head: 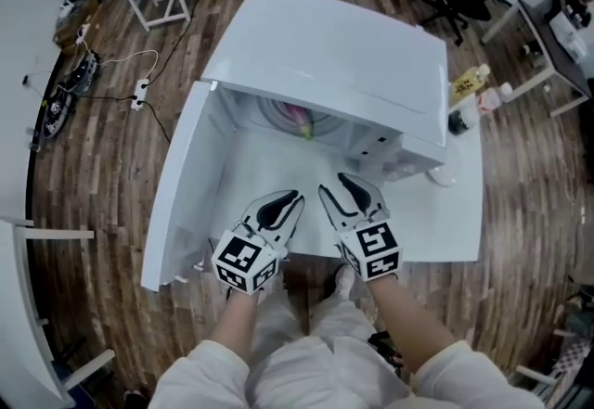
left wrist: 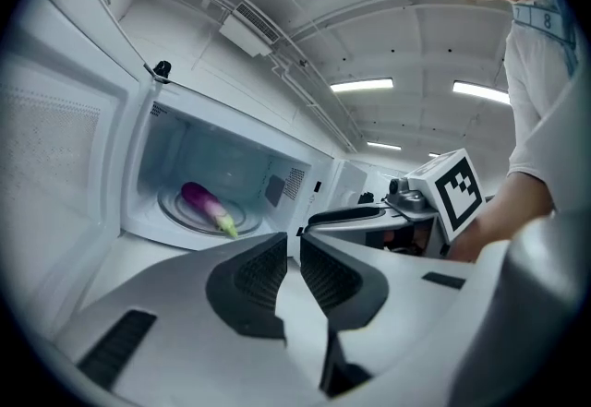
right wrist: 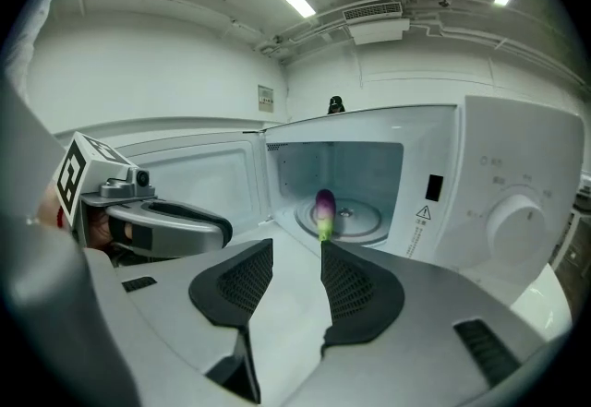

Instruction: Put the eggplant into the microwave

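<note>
**Eggplant (left wrist: pixel 205 207) already inside the microwave (head: pixel 371 73)**

At left the door (head: pixel 181 185) hangs open. The left gripper (left wrist: pixel 293 248) has its fingers barely parted and empty. The right gripper (right wrist: pixel 296 253) has released wider, also empty. The eggplant lies on the turntable (right wrist: pixel 355 221), so probably only shutting the door remains.

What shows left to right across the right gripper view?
Left gripper → eggplant → warning sticker → dial.
</note>
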{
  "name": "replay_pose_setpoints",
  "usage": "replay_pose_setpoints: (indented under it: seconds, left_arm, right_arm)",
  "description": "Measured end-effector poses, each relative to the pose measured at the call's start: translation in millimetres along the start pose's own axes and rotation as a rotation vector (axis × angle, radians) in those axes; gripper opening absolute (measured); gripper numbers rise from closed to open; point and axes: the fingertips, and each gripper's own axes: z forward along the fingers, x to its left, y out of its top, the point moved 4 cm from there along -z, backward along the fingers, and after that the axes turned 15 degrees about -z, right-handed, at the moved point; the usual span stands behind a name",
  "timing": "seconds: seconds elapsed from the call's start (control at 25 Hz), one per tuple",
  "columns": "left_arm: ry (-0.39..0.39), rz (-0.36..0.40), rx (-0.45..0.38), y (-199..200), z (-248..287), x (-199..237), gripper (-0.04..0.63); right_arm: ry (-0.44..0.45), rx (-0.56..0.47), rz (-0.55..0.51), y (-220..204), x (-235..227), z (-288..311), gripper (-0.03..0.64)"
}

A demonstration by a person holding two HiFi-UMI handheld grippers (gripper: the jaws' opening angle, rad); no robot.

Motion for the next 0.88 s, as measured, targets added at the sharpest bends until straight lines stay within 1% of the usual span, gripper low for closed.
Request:
replay_pose_setpoints:
  seconds: [0.24,0.48,0.68,0.88]
  left_arm:
    - [-0.050,0.022,0.055,-13.3,7.2,-30.8,0.035]
    - [-0.108,0.033,0.076,-18.7,20.1,-69.7,0.035]
    - [-0.156,0.048,0.098,-24.2,17.1,-93.9,0.035]
    - [-0.193,0.064,0.121,-29.6,23.9,-121.3,0.037]
  right_arm:
    - [0.000,-0.003,0.001,-10.8,-2.2,-36.7,0.179]
    - [0.001,-0.007,0.009,-21.4,-3.4,-74.0,0.179]
    - [-0.002,-0.012,0.026,-30.4,4.7,-96.9,0.179]
    - [0.010,-0.022,0.038,-37.6,-0.5,-126.5,0.179]
